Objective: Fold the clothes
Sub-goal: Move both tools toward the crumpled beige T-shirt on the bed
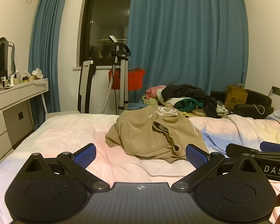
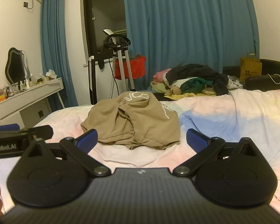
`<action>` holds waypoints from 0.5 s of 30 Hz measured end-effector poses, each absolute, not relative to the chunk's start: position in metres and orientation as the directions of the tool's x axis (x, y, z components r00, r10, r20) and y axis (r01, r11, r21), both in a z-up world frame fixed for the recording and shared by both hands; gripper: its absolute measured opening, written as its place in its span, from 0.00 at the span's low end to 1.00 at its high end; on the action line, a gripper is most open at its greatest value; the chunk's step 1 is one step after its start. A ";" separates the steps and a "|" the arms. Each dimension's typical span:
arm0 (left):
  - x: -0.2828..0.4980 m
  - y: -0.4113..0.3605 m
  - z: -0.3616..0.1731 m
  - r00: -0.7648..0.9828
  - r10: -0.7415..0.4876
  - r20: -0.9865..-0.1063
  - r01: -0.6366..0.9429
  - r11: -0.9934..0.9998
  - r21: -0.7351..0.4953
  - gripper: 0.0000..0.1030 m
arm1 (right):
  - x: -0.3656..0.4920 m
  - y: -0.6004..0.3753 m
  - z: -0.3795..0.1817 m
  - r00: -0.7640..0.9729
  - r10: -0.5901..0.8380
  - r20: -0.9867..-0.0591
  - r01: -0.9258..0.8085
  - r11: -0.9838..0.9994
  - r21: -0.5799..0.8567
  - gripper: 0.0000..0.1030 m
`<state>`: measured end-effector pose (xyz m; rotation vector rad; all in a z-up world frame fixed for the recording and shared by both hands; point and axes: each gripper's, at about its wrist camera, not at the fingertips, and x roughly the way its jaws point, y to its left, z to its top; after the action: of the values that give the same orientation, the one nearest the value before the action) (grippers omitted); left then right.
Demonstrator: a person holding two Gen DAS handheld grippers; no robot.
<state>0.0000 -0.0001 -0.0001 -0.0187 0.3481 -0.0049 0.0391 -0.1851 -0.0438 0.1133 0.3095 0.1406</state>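
A crumpled tan garment (image 1: 151,132) with white lettering lies in a heap on the bed; it also shows in the right wrist view (image 2: 132,119). My left gripper (image 1: 141,155) is open and empty, just in front of the garment's near edge. My right gripper (image 2: 141,140) is open and empty, also just short of the garment. The right gripper shows at the right edge of the left wrist view (image 1: 267,149), and the left gripper shows at the left edge of the right wrist view (image 2: 18,132).
The bed has a pale pink and blue sheet (image 1: 74,130). A pile of mixed clothes (image 1: 188,97) lies at the far side. A white dresser (image 1: 16,97) with bottles stands left. A garment steamer stand (image 1: 121,74), blue curtains and a paper bag (image 1: 235,97) are behind.
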 end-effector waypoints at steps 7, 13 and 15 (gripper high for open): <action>-0.001 0.001 0.000 0.943 -0.012 -0.333 0.007 1.000 -0.016 1.00 | 0.040 -0.184 -0.050 0.936 0.156 -0.314 -0.114 0.983 0.147 1.00; -0.003 0.006 -0.003 0.943 -0.015 -0.333 0.011 1.000 -0.013 1.00 | 0.040 -0.176 -0.064 0.937 0.148 -0.316 -0.111 0.985 0.134 1.00; -0.002 0.002 -0.002 0.943 -0.014 -0.332 0.011 1.000 -0.010 1.00 | 0.039 -0.177 -0.066 0.936 0.146 -0.321 -0.106 0.984 0.141 1.00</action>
<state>-0.0017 0.0016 -0.0022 -0.0077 0.3389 -0.0129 0.0393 -0.1766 -0.0659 0.1222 0.3365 0.1290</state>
